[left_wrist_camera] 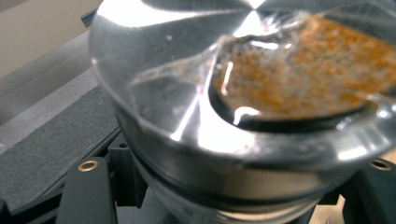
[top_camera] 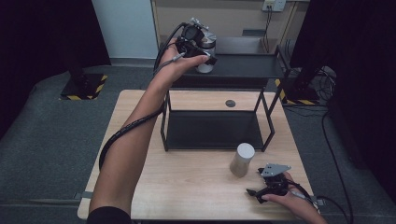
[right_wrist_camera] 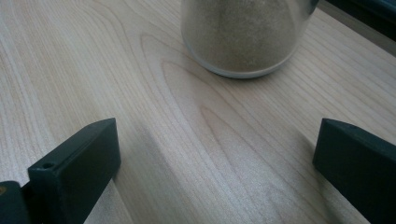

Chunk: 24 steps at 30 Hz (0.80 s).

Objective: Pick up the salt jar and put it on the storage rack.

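Left hand-held gripper [top_camera: 201,50] is clamped around a spice jar [top_camera: 206,52] with a shiny metal lid, holding it upright at the top shelf of the black wire rack [top_camera: 243,66] at the far side of the tabletop [top_camera: 187,186]. In the high view the jar sits right between the jaws, its long axis vertical, its base at or just above the shelf surface; whether it already touches I cannot tell. The coming move, as I judge it, turns on that small gap straight below the left hand-held gripper: the jar needs to settle flat on the shelf before the jaws let go.

Right hand-held gripper [top_camera: 261,185] rests low at the near right corner of the tabletop with its jaws spread wide and nothing between them. A second jar [top_camera: 242,159], pale-filled with a grey lid, stands upright just ahead of it and slightly to its left, apart from the jaws. This hand is by far the nearer to that jar.

From the left gripper view comes what the high view cannot give: the lid [left_wrist_camera: 196,107] has a clear window onto orange-brown spice, and the dark shelf edge [left_wrist_camera: 56,135] runs beside and below it. In the right gripper view the second jar's base [right_wrist_camera: 243,42] stands on bare wood grain, centred ahead between the open jaws.
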### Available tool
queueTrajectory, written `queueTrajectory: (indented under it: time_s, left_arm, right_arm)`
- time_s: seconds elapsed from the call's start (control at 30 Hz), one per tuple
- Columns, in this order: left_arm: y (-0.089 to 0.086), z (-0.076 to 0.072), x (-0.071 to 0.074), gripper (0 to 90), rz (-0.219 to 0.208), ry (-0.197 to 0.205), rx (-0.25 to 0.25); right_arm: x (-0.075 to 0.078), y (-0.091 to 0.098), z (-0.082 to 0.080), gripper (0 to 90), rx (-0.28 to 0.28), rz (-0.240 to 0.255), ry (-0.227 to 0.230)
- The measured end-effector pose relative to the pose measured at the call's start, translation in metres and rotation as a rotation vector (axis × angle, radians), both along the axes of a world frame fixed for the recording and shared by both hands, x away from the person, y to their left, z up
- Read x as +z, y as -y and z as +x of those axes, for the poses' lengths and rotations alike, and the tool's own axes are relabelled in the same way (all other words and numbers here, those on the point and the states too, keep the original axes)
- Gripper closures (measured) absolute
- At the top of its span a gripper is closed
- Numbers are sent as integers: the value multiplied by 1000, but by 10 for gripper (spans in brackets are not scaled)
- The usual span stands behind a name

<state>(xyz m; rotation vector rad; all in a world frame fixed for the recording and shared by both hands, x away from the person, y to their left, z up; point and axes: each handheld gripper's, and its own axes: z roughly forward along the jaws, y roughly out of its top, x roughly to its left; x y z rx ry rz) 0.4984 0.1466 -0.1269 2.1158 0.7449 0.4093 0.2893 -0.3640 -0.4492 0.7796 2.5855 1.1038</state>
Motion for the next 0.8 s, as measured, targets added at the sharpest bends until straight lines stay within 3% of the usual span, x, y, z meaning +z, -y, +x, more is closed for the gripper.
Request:
queueTrajectory:
  time_s: [0.73,0.8]
  left_arm:
    - [-5,2,-4,294,-25,2,-11]
    - [-6,4,-4,268,-29,-12,-14]
  right_arm:
    - [1,0,0,16,2,-5,3]
    - [1,0,0,16,2,-5,3]
